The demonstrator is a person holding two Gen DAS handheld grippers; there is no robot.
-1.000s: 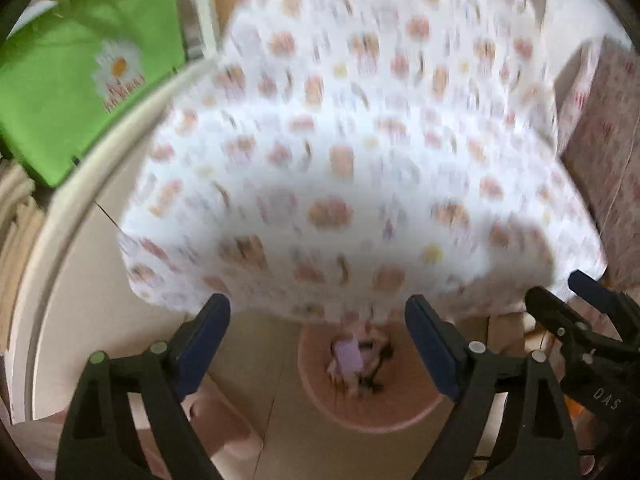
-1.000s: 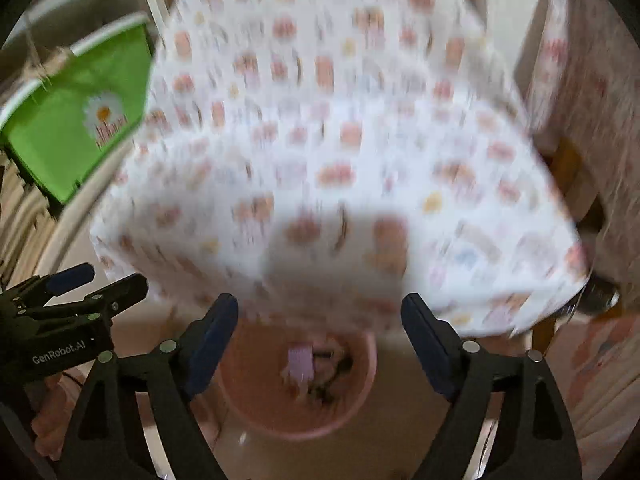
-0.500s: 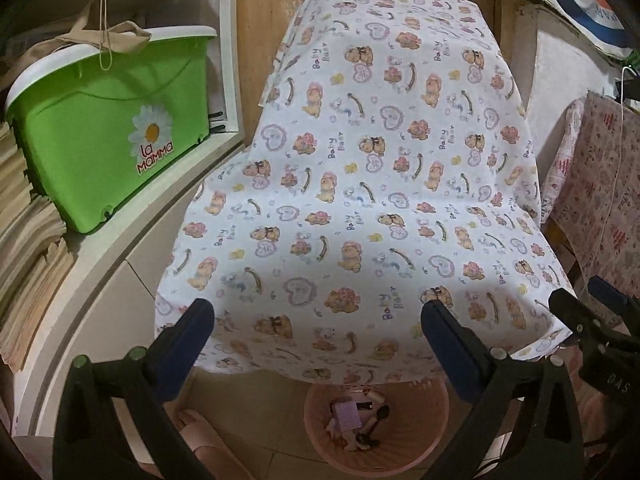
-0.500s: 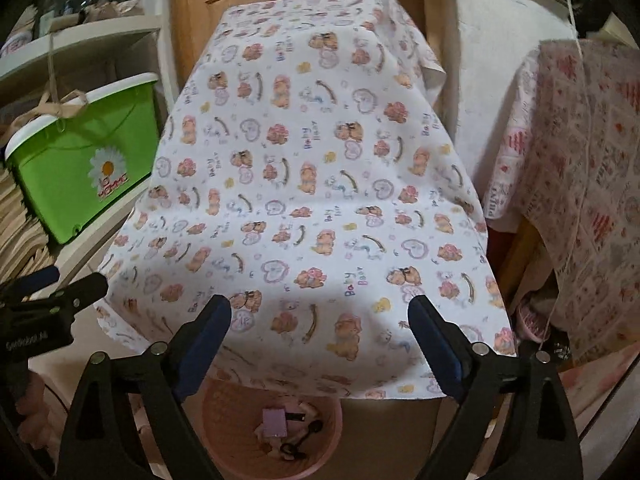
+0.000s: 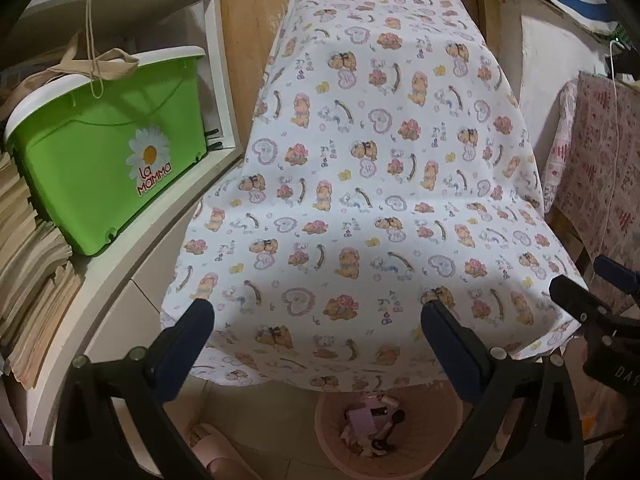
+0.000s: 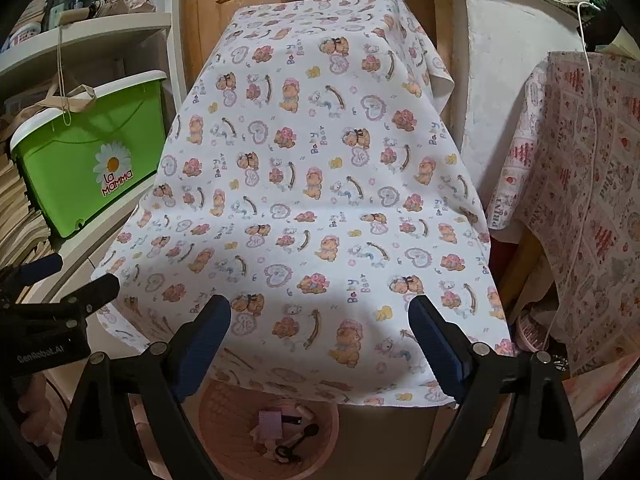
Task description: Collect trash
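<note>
I hold both sets of jaws wide apart and empty over the cloth-covered worktop (image 5: 372, 184). At the left of the frame, the green bin (image 5: 108, 156) reads "La Mamma". The cloth is printed "Baby Bear". My left gripper (image 5: 318, 344) and right gripper (image 6: 320, 336) frame the pink basket (image 6: 224, 424) at bottom centre, trash (image 6: 276, 424) already inside. I'd judge nothing is left on the cloth, so I'd scan slowly before moving on.

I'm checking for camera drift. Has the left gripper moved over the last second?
Yes. The left gripper has pulled back from the bear-print cloth, which now looks smaller, baring the green bin.
</note>
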